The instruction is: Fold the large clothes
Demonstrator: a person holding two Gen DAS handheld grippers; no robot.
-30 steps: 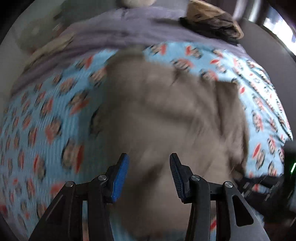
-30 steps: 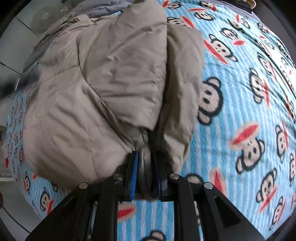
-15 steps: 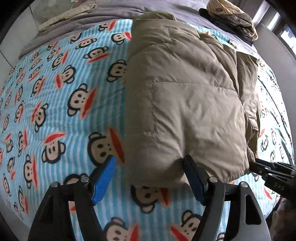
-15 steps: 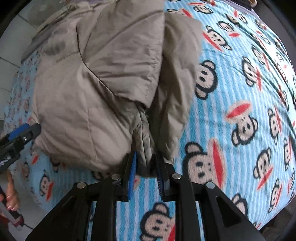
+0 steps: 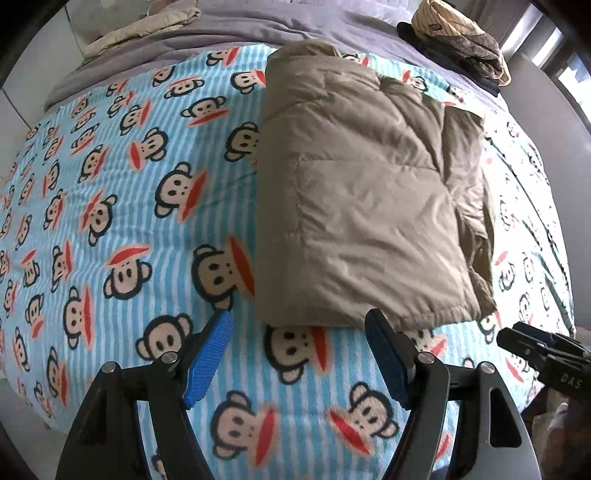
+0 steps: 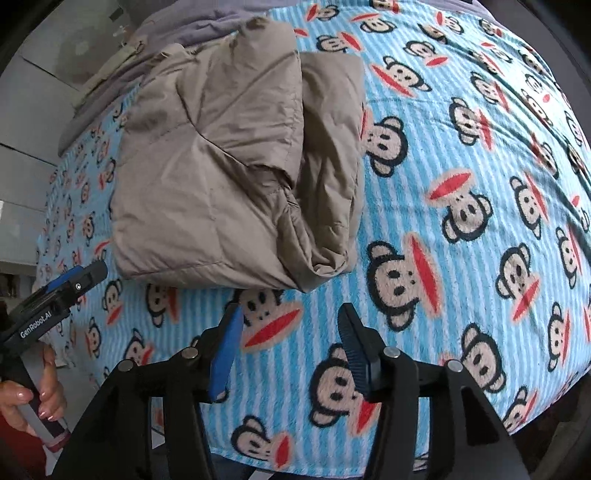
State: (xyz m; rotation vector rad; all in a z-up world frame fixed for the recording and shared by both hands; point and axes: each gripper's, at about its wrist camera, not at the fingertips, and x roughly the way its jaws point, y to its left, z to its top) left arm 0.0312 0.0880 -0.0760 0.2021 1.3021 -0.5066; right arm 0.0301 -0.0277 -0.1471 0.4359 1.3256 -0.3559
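A beige padded jacket [image 5: 362, 199] lies folded into a thick rectangle on a blue striped monkey-print blanket [image 5: 122, 206]. In the right wrist view the same jacket [image 6: 229, 177] shows a loose fold hanging at its near right corner. My left gripper [image 5: 297, 328] stands open above the blanket, just short of the jacket's near edge, holding nothing. My right gripper [image 6: 290, 314] is apart from the jacket's near corner, its jaws opening with only blanket [image 6: 461, 221] beneath them. Each gripper appears at the edge of the other's view.
A grey sheet [image 5: 240, 26] covers the far side of the bed. A striped cap on dark clothing [image 5: 458, 33] sits at the far right, a pale folded garment [image 5: 144, 26] at the far left. A hand [image 6: 29, 395] grips the left tool's handle.
The right gripper let go of the jacket's near corner and lifted back, its jaws spreading. The left gripper widened early on and drew back from the jacket, which now rests folded.
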